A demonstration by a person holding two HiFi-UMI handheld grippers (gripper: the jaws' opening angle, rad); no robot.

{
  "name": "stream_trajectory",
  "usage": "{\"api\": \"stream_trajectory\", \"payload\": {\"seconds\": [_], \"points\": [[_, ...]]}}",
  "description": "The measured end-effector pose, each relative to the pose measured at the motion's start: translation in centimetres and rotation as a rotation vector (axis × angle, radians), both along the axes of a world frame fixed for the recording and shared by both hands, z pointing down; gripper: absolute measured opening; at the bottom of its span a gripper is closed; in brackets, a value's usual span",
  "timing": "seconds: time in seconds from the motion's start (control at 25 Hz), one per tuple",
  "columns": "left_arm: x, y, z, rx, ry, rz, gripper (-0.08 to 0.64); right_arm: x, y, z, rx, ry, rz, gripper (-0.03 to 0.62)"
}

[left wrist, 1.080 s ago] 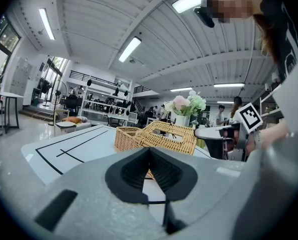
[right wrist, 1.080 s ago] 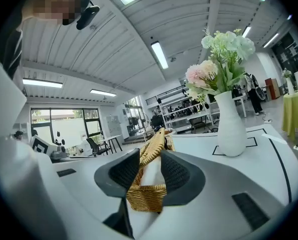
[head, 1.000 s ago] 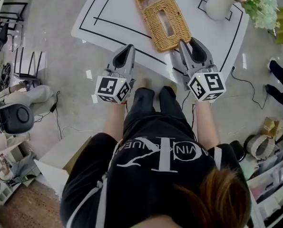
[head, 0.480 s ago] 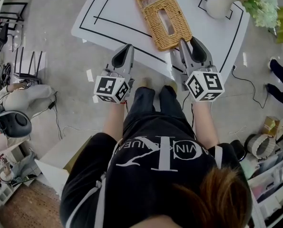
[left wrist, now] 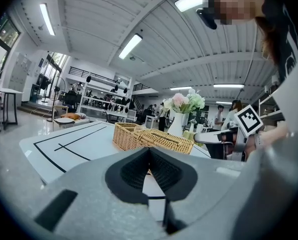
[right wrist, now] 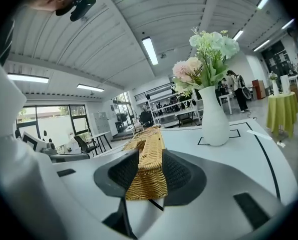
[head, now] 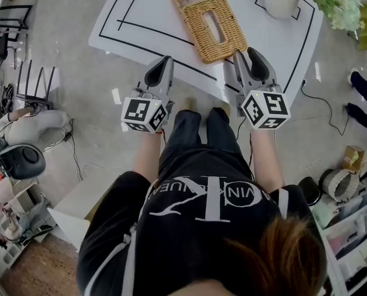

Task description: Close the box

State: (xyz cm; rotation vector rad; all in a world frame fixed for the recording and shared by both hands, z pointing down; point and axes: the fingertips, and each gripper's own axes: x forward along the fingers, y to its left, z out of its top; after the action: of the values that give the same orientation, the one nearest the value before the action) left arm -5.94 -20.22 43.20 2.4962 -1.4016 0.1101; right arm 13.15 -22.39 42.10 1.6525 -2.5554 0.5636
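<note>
Head view: a wicker box [head: 215, 24] lies on the white surface [head: 146, 11], its far part open (the pale contents are too small to name) and its slotted lid stretched toward the person. The left gripper [head: 161, 66] and right gripper [head: 252, 59] are held out at the near edge.

Left gripper view: the jaws are pressed together on nothing, the box well ahead.

Right gripper view: the jaws are spread and have just been opening, with the lid's end in the gap, unpinched, and a vase [right wrist: 213, 116] beyond
</note>
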Motion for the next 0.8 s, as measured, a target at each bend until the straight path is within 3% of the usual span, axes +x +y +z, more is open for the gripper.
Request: {"api": "stream_trajectory", "payload": {"seconds": [0.44,0.8], "points": [[0.4,-0.3,0.2,0.0,0.004,0.008,0.008,1.1,-0.2,0.3,0.006,0.023,0.015,0.14],[0.3,-1.2,-0.8,0.023,0.013,0.003,0.008,1.9,-0.9,-0.8,0.028,0.045,0.029,0.086]]}}
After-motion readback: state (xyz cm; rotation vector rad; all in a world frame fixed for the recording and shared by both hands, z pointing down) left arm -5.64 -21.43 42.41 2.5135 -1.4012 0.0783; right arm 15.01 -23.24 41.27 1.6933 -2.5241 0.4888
